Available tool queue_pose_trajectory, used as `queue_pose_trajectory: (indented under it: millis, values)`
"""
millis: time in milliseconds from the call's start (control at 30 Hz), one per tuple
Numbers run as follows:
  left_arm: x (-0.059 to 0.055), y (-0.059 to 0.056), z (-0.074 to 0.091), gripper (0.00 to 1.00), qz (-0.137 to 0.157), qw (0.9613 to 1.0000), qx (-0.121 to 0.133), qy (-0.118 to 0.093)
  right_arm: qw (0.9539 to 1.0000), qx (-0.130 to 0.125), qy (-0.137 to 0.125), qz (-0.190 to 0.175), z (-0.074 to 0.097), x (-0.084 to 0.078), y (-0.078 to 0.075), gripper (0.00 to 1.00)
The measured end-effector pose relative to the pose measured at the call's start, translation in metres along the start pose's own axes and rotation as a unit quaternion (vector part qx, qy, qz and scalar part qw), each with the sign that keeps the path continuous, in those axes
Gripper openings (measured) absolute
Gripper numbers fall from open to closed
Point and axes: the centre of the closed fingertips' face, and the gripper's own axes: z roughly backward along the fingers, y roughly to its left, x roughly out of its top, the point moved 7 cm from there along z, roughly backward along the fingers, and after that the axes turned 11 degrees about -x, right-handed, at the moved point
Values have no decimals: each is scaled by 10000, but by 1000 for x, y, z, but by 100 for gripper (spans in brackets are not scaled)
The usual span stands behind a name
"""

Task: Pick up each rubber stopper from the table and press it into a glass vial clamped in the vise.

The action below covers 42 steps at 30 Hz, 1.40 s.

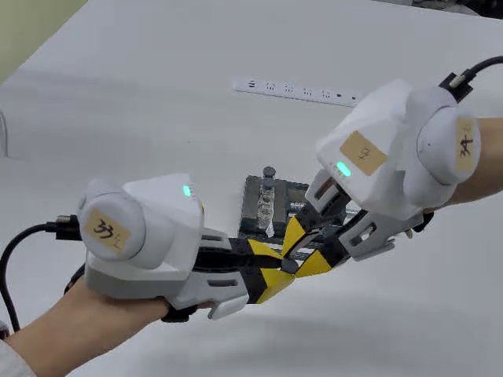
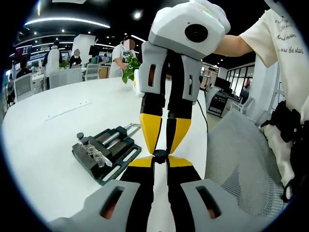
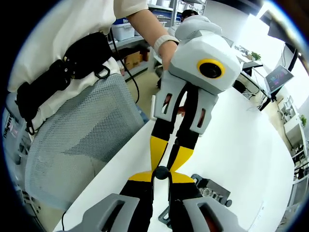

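Nearest, a small, dark, round rubber stopper (image 2: 159, 153) hangs above the white surface (image 1: 157, 118), between the yellow tips of two claws that meet nose to nose. The left claw (image 2: 160, 161) and the right claw (image 3: 162, 178) are each drawn in onto it from opposite ends. Which one bears it I cannot tell, since the tips cover most of it in the head view. Just behind stands the dark vise (image 2: 112, 155) with clear glass vials (image 2: 92, 148) in a row, some capped dark; their count is too small to read. Farther off lies a white power strip (image 1: 299, 90).
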Motion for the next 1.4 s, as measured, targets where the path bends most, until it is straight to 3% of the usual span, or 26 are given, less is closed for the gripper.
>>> queue_pose_trajectory:
  millis: [133, 567, 700, 867, 967, 1400]
  values:
    - [-1, 2, 1, 7, -11, 10000, 70, -35, 10000, 9, 7, -40, -1, -1, -1, 6]
    - [-18, 20, 14, 71, 36, 9958, 912, 93, 9999, 17, 137, -77, -3, -6, -2, 6]
    - [-24, 25, 19, 86, 96, 9927, 1183, 192, 9998, 28, 157, -78, -3, -8, -2, 6]
    - [-31, 32, 27, 99, 253, 9895, 1413, 173, 9998, 36, 161, -102, -3, -9, -3, 6]
    - [-34, 35, 34, 99, 244, 9871, 1571, 179, 9997, 42, 198, -104, -3, -11, -3, 6]
    - [-42, 38, 45, 99, 369, 9844, 1712, 161, 9988, 143, 426, -179, -4, -24, -10, 6]
